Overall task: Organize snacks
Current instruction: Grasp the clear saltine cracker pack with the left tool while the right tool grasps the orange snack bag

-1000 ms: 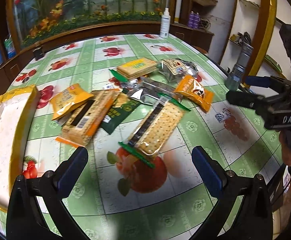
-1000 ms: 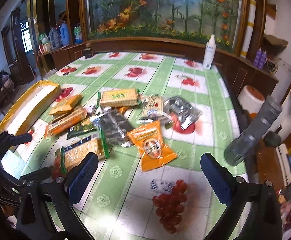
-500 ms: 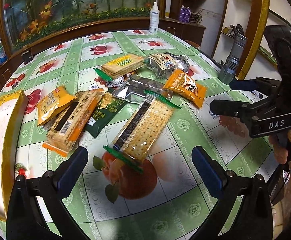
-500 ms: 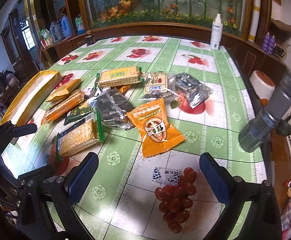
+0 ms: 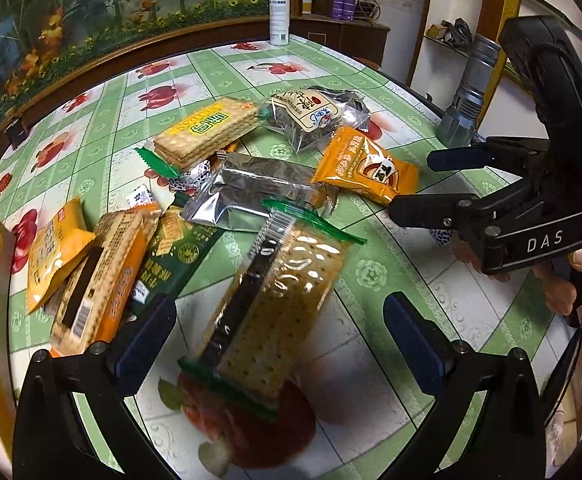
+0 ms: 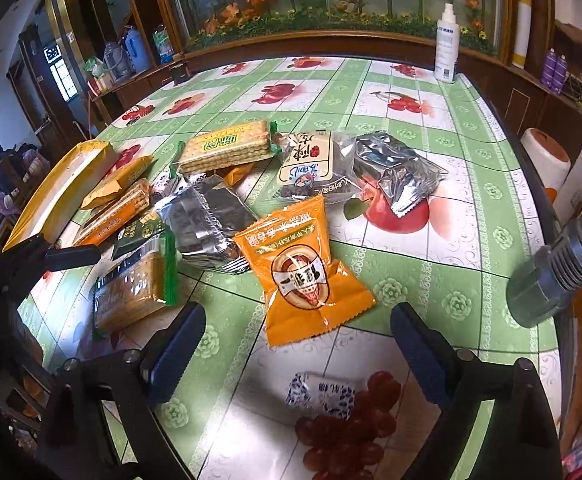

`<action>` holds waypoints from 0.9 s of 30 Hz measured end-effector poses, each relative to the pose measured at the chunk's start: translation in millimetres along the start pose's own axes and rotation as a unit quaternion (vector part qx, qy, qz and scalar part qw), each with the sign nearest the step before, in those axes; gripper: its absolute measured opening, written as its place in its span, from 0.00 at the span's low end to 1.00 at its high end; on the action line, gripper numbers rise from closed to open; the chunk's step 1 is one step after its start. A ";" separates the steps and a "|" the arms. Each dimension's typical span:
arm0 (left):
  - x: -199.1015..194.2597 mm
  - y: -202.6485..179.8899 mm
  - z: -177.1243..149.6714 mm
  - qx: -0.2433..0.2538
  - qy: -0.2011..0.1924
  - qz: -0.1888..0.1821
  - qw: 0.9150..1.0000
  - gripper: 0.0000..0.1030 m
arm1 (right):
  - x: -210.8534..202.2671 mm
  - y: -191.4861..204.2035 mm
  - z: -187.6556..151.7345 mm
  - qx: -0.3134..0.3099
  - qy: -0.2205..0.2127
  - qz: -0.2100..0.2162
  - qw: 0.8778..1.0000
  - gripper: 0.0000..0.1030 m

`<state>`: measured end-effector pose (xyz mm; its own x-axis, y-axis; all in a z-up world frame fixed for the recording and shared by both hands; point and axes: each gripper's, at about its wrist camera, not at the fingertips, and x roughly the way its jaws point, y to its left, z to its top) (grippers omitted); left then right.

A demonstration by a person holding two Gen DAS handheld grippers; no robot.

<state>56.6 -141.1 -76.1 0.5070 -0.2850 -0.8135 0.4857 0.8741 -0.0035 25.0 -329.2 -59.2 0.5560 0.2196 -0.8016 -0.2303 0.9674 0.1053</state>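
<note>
In my right view the snack pile (image 6: 219, 200) fills centre-left of the table (image 6: 431, 208); a tray (image 6: 63, 188) lies at its left, a bottle (image 6: 447, 50) stands upper right, and a wrapped candy (image 6: 323, 394) sits bottom centre.

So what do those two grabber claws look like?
Both are black plastic. The left claw has two angled black arms with silver screws, ending in dark blue ribbed pads. The right claw is built the same, with dark blue pads too. Seen from the left wrist camera, the right one has a chunky curved black handle and white letters "DAS" on its side. No cables or sleeves show.
</note>
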 end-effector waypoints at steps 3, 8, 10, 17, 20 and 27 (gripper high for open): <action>6.6 0.6 3.4 0.007 0.005 0.005 1.000 1.00 | 9.0 -3.2 4.9 0.001 0.006 0.003 1.000 0.89; 18.2 -5.6 4.4 0.021 0.007 0.024 0.999 0.97 | 22.6 0.3 10.4 -0.013 0.015 0.003 1.000 0.78; 22.6 -8.9 3.4 0.028 0.014 0.029 0.999 0.92 | 28.3 2.0 11.7 -0.020 0.020 -0.001 1.000 0.70; 24.3 -12.2 1.3 0.032 0.016 0.030 0.999 0.92 | 34.5 5.1 13.6 -0.031 0.022 -0.015 0.999 0.71; 25.2 -9.2 2.1 0.024 0.018 0.025 0.999 0.92 | 32.1 6.9 15.5 -0.031 0.019 -0.018 0.999 0.72; 26.0 1.5 6.4 -0.005 0.013 0.013 1.000 0.67 | 44.0 18.6 18.5 -0.055 0.032 -0.043 0.997 0.69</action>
<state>75.1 -149.8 -93.6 0.5017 -0.2515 -0.8277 0.4644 0.8855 0.0124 60.0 -299.2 -81.6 0.5261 0.1240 -0.8413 -0.2723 0.9618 -0.0285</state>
